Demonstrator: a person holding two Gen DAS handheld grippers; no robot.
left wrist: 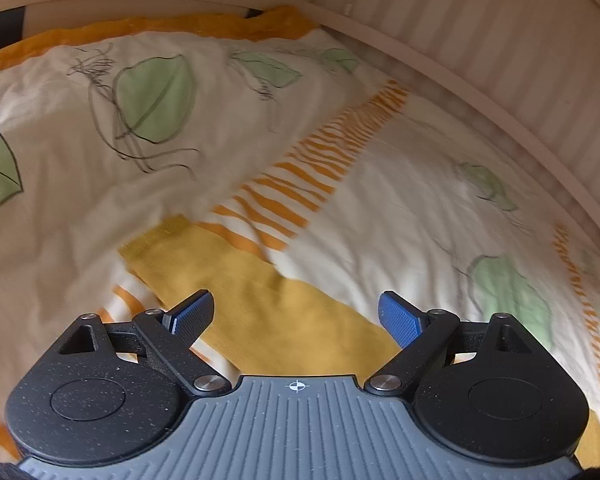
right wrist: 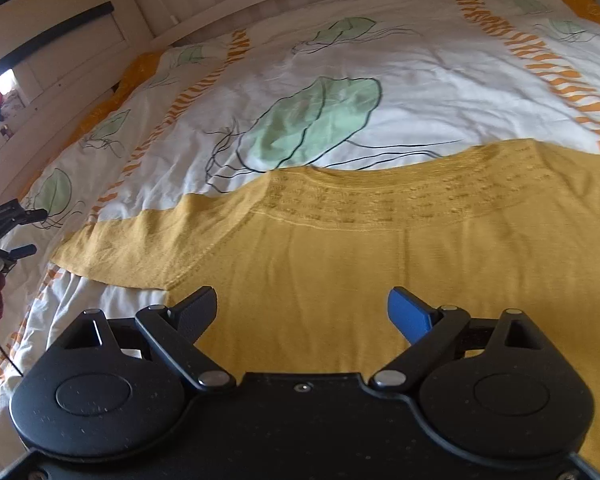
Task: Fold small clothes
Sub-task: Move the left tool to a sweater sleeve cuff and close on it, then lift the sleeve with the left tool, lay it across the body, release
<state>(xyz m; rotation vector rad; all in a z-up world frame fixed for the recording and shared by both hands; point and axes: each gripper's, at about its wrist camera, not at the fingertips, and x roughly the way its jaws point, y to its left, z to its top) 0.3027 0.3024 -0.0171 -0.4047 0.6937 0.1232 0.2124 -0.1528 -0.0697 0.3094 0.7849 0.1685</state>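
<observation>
**Yellow garment on patterned bed, both hand-held grippers open**

Item 1. Yellow garment (right wrist: 380,264): mustard knit top, spread flat on the bed. In the right wrist view the ribbed neckline band faces the far wall side of the bed, and one sleeve (right wrist: 112,248) extends toward the bed's left edge. In the left wrist view a strip of the same yellow cloth (left wrist: 268,304) lies directly ahead of the fingers.

Item 2. Duvet cover (right wrist: 420,72): white, printed with green leaves in black outline and bands of orange stripes; an orange border runs along its far edge. It covers the bed and carries the garment.

Item 3. Left hand-held gripper (left wrist: 296,316): jaws standing wide apart, nothing between them, blue pads (left wrist: 400,320) bare. It hangs above the sleeve end of the garment; the view is smeared with motion blur. It also shows at the left margin of the right wrist view (right wrist: 16,232), near the bed's left edge beyond the sleeve tip.

Item 4. Right hand-held gripper (right wrist: 300,312): jaws wide apart, empty, poised over the body of the garment below the neckline. Whether the fingers touch the cloth cannot be told.

Item 5. Panelled wall (left wrist: 480,40): pale, ribbed, bordering the bed's far edge.
</observation>
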